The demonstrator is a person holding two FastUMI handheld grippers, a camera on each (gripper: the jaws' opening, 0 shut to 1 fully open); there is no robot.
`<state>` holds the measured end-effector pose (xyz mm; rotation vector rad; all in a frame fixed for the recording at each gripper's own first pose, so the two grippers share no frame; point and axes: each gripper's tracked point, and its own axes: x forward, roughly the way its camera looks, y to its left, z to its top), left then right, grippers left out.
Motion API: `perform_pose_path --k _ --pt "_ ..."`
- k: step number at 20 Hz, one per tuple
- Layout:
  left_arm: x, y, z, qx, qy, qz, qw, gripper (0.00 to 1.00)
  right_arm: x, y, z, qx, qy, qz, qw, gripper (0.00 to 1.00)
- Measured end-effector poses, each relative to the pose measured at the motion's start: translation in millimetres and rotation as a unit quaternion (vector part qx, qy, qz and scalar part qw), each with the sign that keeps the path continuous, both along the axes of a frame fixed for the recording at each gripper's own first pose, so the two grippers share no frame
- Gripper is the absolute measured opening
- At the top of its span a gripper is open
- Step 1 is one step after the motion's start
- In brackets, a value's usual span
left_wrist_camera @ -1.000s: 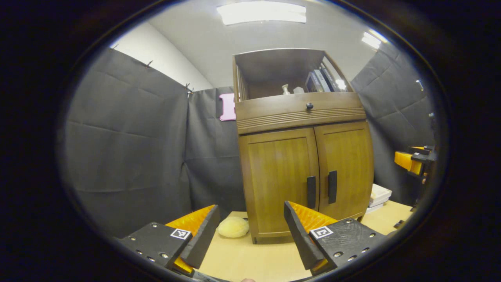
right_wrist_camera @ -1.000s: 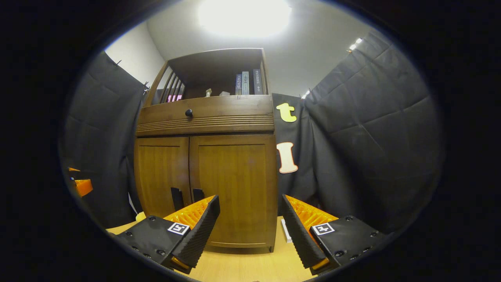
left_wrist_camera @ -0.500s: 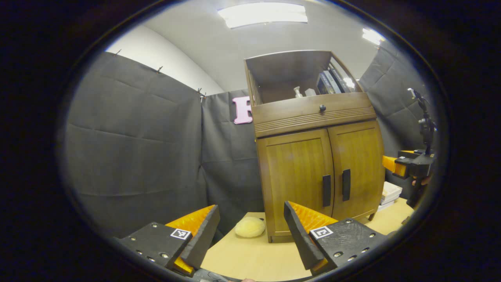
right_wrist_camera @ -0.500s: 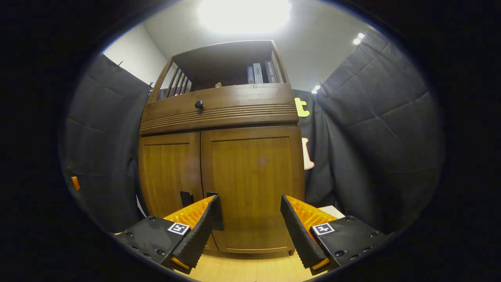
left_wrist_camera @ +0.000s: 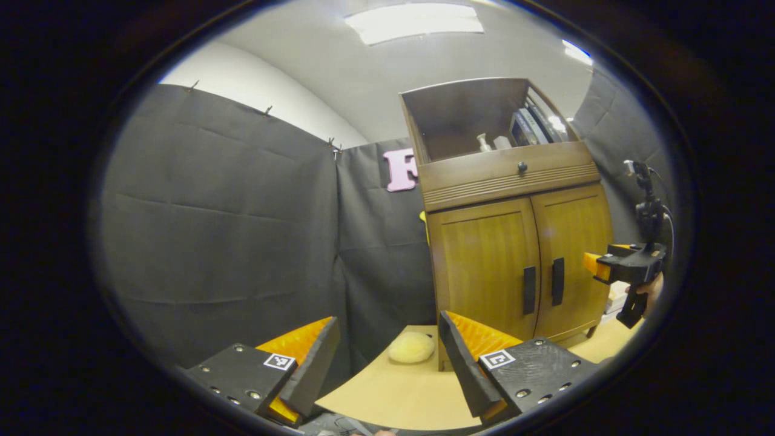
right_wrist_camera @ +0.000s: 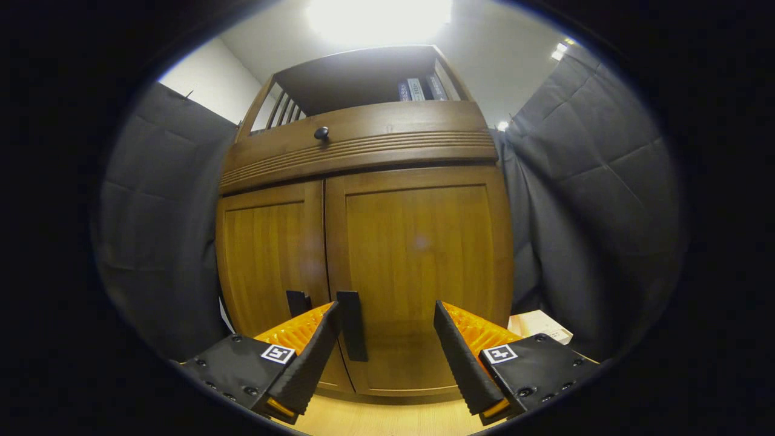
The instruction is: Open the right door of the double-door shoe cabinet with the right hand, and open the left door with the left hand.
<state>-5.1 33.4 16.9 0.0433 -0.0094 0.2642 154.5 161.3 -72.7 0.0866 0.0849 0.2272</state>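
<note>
Cabinet (left_wrist_camera: 514,242): stands at the far side of a table (left_wrist_camera: 387,393), both doors closed.
Right door (right_wrist_camera: 418,272): shut, its handle (right_wrist_camera: 352,326) just beside the right gripper's left finger; whether they touch I cannot tell.
Left door (left_wrist_camera: 484,266): shut, handle (left_wrist_camera: 529,290) untouched.
Right gripper (right_wrist_camera: 384,345): released, jaws wide apart, close in front of the right door; in the left gripper view it sits right of the cabinet (left_wrist_camera: 605,266), held by a hand (left_wrist_camera: 652,290).
Left gripper (left_wrist_camera: 387,357): released, jaws spread, well apart from the cabinet, aimed left of it.
Sponge (left_wrist_camera: 411,347): on the table, just left of the cabinet's base.
Books (right_wrist_camera: 418,89): upright on the top shelf.
</note>
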Motion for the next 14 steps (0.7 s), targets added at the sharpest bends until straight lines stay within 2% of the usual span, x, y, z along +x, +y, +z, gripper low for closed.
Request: perform_pose_path --k 14 --pt "-17 11 6 0.013 0.011 0.07 0.997 0.94 59 49 -54 -0.005 0.047 0.025 0.999 0.95"
